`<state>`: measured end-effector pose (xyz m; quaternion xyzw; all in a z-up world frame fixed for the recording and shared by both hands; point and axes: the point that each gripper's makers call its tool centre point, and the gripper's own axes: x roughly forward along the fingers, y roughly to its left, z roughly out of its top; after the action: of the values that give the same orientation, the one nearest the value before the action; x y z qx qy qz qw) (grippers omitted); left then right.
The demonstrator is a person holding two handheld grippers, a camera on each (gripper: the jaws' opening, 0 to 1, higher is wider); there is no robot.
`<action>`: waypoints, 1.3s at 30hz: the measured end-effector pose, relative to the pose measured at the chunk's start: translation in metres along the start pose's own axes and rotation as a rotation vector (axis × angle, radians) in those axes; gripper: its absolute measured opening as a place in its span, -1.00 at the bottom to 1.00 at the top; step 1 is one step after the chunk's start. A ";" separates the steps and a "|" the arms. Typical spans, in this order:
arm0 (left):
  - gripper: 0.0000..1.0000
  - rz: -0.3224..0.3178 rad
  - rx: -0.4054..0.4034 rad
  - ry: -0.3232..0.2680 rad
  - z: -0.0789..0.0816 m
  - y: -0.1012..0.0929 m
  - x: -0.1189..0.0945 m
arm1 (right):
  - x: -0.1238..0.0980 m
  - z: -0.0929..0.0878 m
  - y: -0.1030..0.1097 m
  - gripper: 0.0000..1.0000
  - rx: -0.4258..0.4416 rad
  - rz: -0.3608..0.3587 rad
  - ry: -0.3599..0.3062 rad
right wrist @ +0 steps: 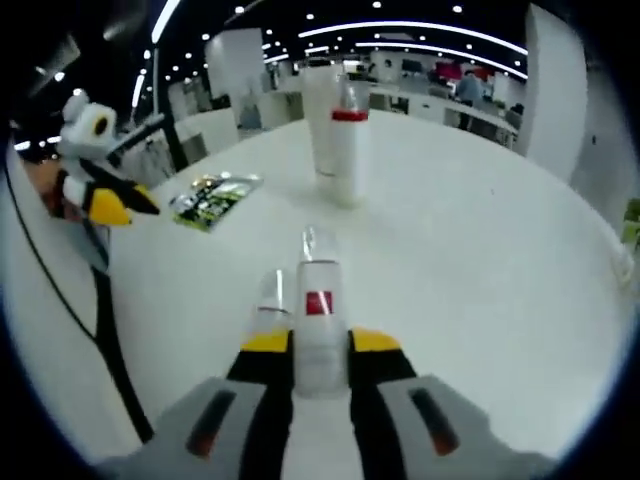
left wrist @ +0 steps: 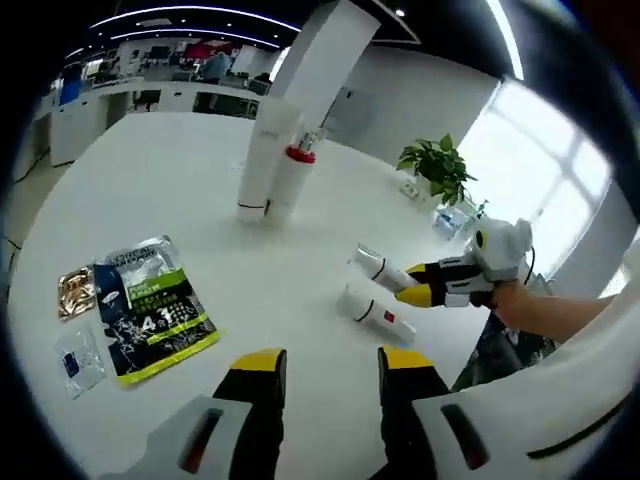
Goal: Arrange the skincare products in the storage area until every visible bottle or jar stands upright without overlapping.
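Standing already: tall white bottle (left wrist: pixel 262 160) and red-collared bottle (left wrist: pixel 292 180), touching, upright, far side of the table (left wrist: pixel 150 170). Left to do: two small tubes lying flat, well short of that pair. Right gripper (right wrist: pixel 320 345) straddling the red-label tube (right wrist: pixel 319 320), jaws close on its sides, seemingly grasping (contact hard to confirm); silver-capped tube (left wrist: pixel 380 268) just beside it. Left gripper (left wrist: pixel 332 362) released, holding nothing, nearer than the tubes. Roughly half done.

Sachets (left wrist: pixel 150 308) on table (left wrist: pixel 150 190); plant (left wrist: pixel 440 168)
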<state>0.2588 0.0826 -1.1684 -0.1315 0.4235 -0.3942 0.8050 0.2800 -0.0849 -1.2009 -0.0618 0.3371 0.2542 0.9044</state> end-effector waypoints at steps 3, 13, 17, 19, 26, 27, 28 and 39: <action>-0.10 -0.040 -0.090 -0.038 0.010 -0.007 0.004 | -0.003 0.024 0.021 -0.64 -0.031 0.037 -0.048; -0.08 -0.182 -0.303 -0.078 0.030 -0.033 0.009 | -0.002 0.084 0.088 -0.64 -0.134 0.174 -0.163; -0.13 -0.223 -0.364 -0.124 0.040 -0.041 0.006 | 0.000 0.096 0.107 -0.64 -0.185 0.209 -0.181; -0.23 -0.230 -0.386 -0.139 0.044 -0.041 0.004 | -0.001 0.101 0.112 -0.64 -0.192 0.215 -0.186; -0.45 -0.251 -0.408 -0.191 0.054 -0.037 -0.004 | 0.005 0.104 0.129 -0.64 -0.226 0.252 -0.189; -0.46 -0.252 -0.409 -0.193 0.054 -0.036 -0.004 | 0.005 0.104 0.129 -0.63 -0.222 0.254 -0.188; -0.49 -0.252 -0.410 -0.195 0.054 -0.035 -0.005 | 0.006 0.104 0.129 -0.63 -0.214 0.257 -0.184; -0.63 -0.218 -0.260 -0.183 0.055 -0.033 -0.008 | 0.009 0.093 0.139 -0.56 -0.167 0.316 -0.135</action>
<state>0.2818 0.0601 -1.1122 -0.3147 0.3792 -0.4073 0.7690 0.2699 0.0655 -1.1269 -0.0660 0.2587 0.4237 0.8655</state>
